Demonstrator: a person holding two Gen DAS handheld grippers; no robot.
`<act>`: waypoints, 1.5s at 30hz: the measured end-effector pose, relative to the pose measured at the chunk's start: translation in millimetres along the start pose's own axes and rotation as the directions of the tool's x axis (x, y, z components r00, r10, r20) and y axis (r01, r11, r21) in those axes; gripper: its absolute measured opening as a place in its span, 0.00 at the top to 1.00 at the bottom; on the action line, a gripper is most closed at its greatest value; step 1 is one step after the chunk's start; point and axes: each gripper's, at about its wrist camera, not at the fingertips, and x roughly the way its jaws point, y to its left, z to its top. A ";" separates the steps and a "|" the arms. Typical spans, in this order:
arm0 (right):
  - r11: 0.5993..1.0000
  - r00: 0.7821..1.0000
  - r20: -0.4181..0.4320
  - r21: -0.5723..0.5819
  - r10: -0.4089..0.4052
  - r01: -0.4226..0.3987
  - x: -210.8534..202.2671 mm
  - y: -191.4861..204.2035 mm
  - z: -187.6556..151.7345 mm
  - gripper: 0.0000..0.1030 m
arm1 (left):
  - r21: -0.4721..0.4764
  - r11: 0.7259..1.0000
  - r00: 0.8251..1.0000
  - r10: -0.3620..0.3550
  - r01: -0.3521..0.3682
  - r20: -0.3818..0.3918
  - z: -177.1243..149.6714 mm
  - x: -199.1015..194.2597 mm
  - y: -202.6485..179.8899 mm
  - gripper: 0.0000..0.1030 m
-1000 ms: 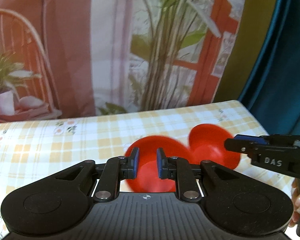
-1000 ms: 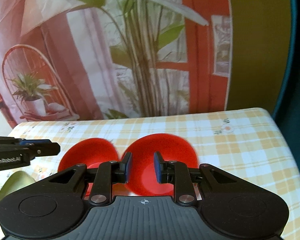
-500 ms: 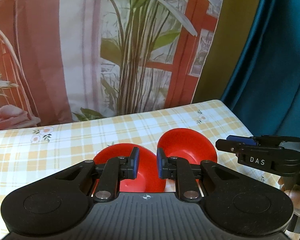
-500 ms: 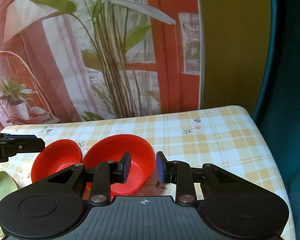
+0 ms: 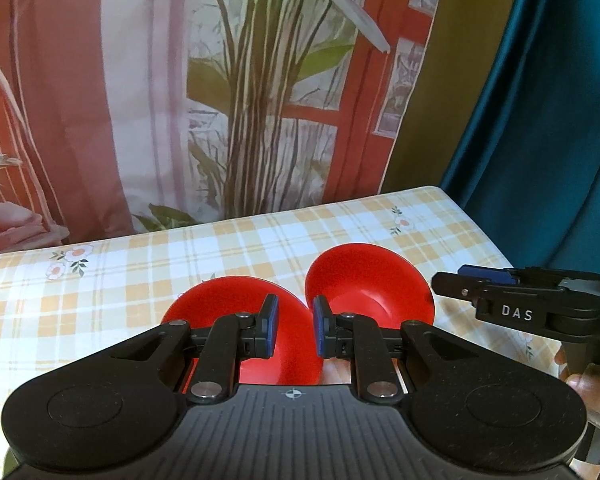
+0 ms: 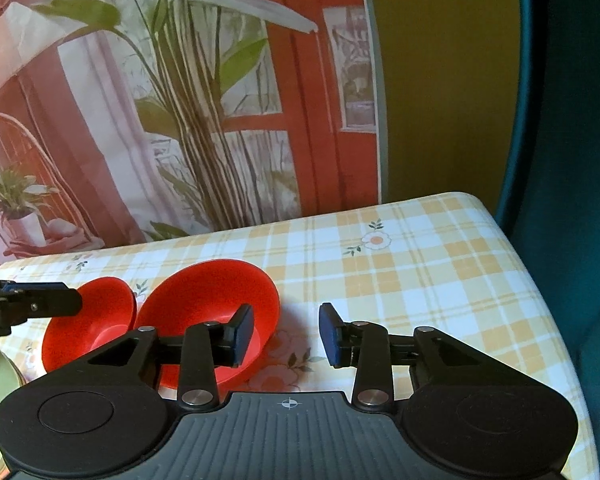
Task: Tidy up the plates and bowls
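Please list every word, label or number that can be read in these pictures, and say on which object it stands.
"DAS": white letters on the side of the black right gripper, seen from the left wrist view.
"AI": white letters, cut off by the picture's edge, on the black left gripper, seen from the right wrist view.
No other text is visible.

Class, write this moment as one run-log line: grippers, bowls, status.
left gripper: narrow gap, empty | right gripper: open, empty | two red bowls: side by side on checked tablecloth | status: unstacked, ungrasped
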 end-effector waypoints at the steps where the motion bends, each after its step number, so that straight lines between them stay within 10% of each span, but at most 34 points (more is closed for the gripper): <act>1: 1.000 1.000 -0.004 0.004 0.003 -0.003 1.9 0.1 -0.5 0.65 | 0.001 1.000 1.000 -0.003 0.003 -0.001 -0.4 0.8 -0.7 0.81; 45: 0.994 0.997 -0.055 0.097 0.057 -0.051 28.8 -16.1 -23.9 0.91 | 0.046 0.998 0.996 -0.049 0.053 -0.069 -0.8 41.5 -22.0 0.81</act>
